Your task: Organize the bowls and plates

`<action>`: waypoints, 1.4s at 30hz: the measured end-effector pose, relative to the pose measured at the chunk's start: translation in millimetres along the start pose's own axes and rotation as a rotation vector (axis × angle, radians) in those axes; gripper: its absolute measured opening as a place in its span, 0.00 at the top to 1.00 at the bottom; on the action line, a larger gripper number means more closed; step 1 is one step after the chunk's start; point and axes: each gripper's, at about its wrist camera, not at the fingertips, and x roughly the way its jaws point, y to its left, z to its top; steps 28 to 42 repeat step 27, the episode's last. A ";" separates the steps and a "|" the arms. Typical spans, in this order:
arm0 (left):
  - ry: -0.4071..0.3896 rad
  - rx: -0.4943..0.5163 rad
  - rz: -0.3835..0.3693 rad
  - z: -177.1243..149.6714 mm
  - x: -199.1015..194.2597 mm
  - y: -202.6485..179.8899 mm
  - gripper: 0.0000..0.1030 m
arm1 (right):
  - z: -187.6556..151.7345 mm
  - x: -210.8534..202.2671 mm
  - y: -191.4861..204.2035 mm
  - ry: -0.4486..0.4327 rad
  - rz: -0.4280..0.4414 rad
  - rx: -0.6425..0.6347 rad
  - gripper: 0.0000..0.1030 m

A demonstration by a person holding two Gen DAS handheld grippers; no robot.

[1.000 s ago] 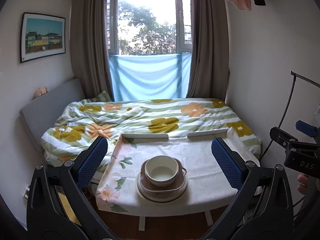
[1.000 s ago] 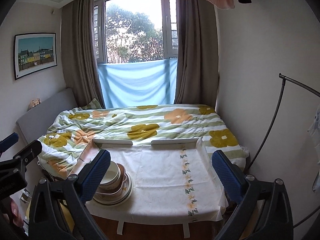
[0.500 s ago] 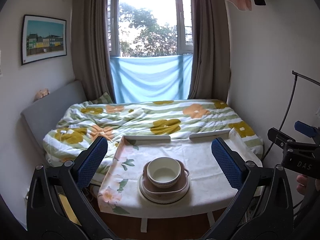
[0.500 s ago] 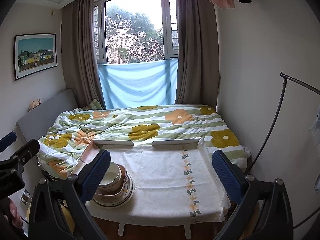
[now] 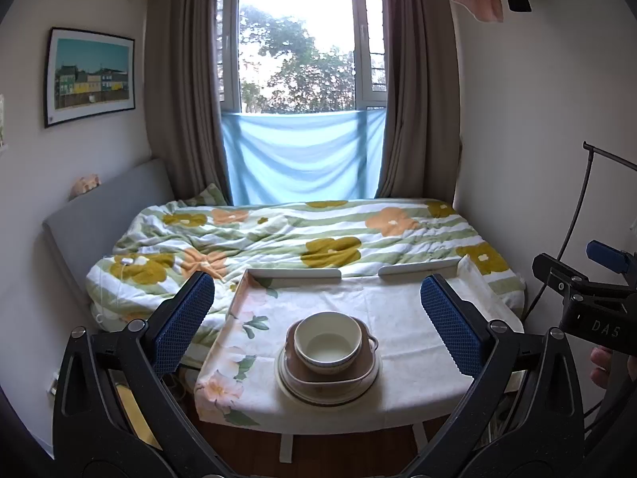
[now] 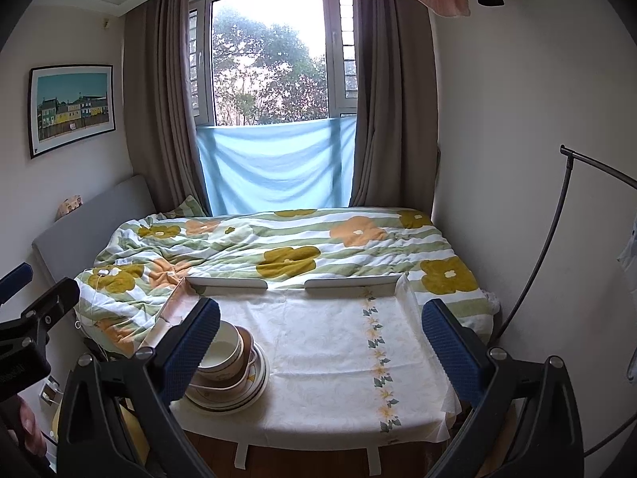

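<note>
Both jaws wide, empty. Cream ceramic bowl tops a brown dish, apparently loose: lifting the stack could topple it.

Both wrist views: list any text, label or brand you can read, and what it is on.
"DAS": white letters on the black body of the right tongs, possibly cut off at the frame edge.
Marking on the left tongs: too blurred to read.
Framed picture: no legible text.
</note>
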 end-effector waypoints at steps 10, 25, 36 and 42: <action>-0.003 -0.004 -0.005 -0.9 0.5 0.4 0.00 | -1.9 1.6 1.2 -0.001 -0.003 -0.001 0.02; -0.036 -0.010 0.023 -4.0 6.5 -4.5 0.00 | -4.6 11.0 4.0 0.019 -0.002 -0.002 0.02; -0.034 -0.010 0.019 -3.2 9.9 -5.6 0.00 | -3.9 12.5 4.7 0.022 -0.004 -0.003 0.02; -0.034 -0.010 0.019 -3.2 9.9 -5.6 0.00 | -3.9 12.5 4.7 0.022 -0.004 -0.003 0.02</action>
